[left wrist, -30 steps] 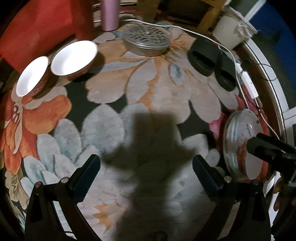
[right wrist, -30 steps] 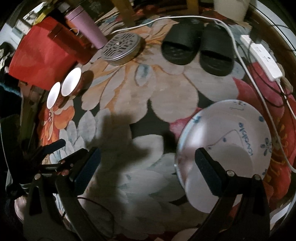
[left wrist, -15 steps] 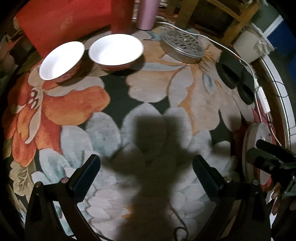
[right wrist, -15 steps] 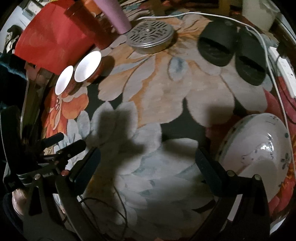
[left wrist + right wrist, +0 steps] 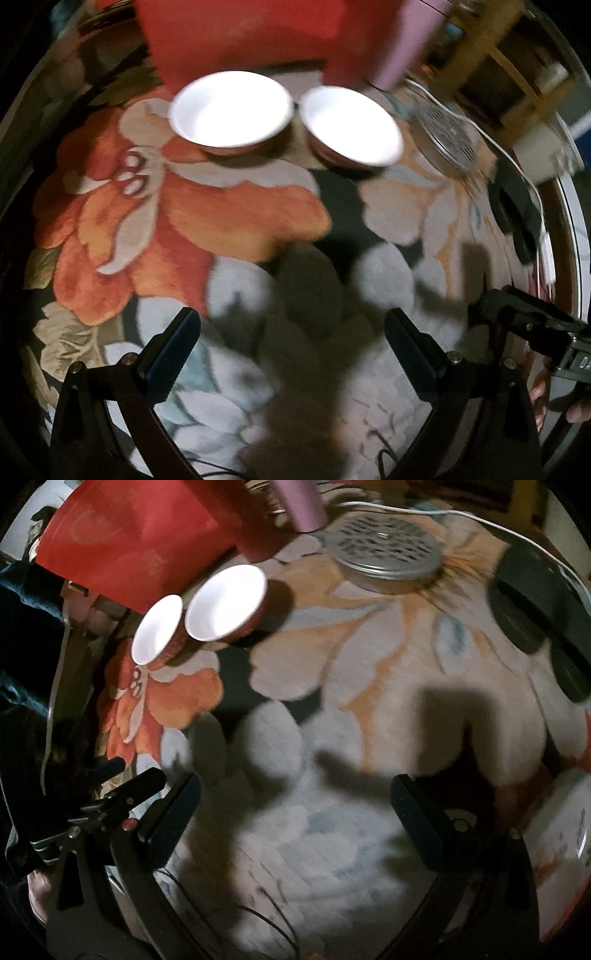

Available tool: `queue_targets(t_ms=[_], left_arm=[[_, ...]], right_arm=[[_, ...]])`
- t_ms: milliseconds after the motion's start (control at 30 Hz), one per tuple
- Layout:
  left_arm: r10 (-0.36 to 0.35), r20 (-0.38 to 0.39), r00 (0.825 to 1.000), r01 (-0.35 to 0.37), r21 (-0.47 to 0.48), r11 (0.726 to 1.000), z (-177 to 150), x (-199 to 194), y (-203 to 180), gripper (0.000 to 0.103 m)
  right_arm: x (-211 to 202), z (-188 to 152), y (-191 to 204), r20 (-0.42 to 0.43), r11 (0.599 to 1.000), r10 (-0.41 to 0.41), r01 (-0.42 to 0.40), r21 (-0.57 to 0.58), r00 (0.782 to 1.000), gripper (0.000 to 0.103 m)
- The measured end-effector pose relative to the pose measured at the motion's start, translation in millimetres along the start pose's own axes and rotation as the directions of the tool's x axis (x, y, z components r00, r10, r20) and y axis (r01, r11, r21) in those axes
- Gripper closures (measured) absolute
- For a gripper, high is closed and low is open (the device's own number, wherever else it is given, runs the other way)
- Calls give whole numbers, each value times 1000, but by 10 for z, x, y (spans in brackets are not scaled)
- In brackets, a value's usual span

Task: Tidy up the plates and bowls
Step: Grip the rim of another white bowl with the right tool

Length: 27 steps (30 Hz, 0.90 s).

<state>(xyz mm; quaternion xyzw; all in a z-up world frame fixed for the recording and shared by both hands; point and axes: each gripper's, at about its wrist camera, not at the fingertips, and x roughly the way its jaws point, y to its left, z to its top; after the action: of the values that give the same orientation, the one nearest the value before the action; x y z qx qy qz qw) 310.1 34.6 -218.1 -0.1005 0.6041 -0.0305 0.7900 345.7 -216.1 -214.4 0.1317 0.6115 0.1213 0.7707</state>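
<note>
- Since half a second ago, your left gripper (image 5: 291, 343) has swung toward the two white-lined red bowls (image 5: 232, 108) (image 5: 351, 127), now ahead of it, side by side on the floral rug (image 5: 229, 218).
- Both your grippers, the right (image 5: 295, 808) included, are spread and empty.
- White patterned plate (image 5: 565, 827) lies at the right view's edge; its writing is unreadable.
- Partial "DA" lettering shows on the right tool.

rug (image 5: 369, 672): soft pile, matt, floral | bowls (image 5: 232, 107): glossy white glaze inside, red outside | lid (image 5: 384, 550): dull perforated metal | slippers (image 5: 532, 602): matt black | plate (image 5: 565, 823): glossy
</note>
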Motion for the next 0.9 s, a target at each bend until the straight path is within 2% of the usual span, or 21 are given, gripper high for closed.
queue_targets(t_ms=[233, 367, 400, 500, 533, 667, 700, 733, 767, 900], left_arm=[[29, 29, 999, -27, -79, 997, 122, -103, 430, 3], [35, 27, 999, -32, -116, 993, 38, -132, 627, 3], [33, 25, 999, -29, -122, 992, 23, -124, 658, 3], [26, 16, 1000, -24, -127, 992, -40, -122, 731, 3], [24, 15, 1000, -22, -126, 992, -56, -125, 740, 3], [19, 8, 1000, -18, -132, 991, -125, -129, 807, 3], [18, 7, 1000, -17, -136, 991, -138, -133, 835, 3], [17, 7, 1000, -16, -139, 990, -148, -141, 844, 3], [18, 6, 1000, -17, -144, 989, -157, -142, 869, 3], [22, 4, 1000, -21, -152, 988, -163, -142, 929, 3]], right_arm=[[323, 347, 181, -19, 997, 67, -66, 34, 998, 1], [471, 633, 190, 35, 991, 83, -87, 103, 996, 4], [504, 707, 186, 45, 989, 83, -88, 122, 995, 13], [648, 942, 192, 55, 982, 75, -83, 168, 996, 31], [726, 1025, 199, 48, 979, 68, -76, 191, 997, 33], [941, 1160, 143, 21, 963, 57, -60, 264, 998, 53], [995, 1164, 147, 9, 959, 64, -64, 276, 998, 64], [1052, 1178, 143, -9, 957, 75, -69, 283, 997, 70], [1116, 1181, 142, -33, 955, 85, -72, 286, 996, 83], [1134, 1119, 109, -36, 958, 125, -111, 266, 992, 85]])
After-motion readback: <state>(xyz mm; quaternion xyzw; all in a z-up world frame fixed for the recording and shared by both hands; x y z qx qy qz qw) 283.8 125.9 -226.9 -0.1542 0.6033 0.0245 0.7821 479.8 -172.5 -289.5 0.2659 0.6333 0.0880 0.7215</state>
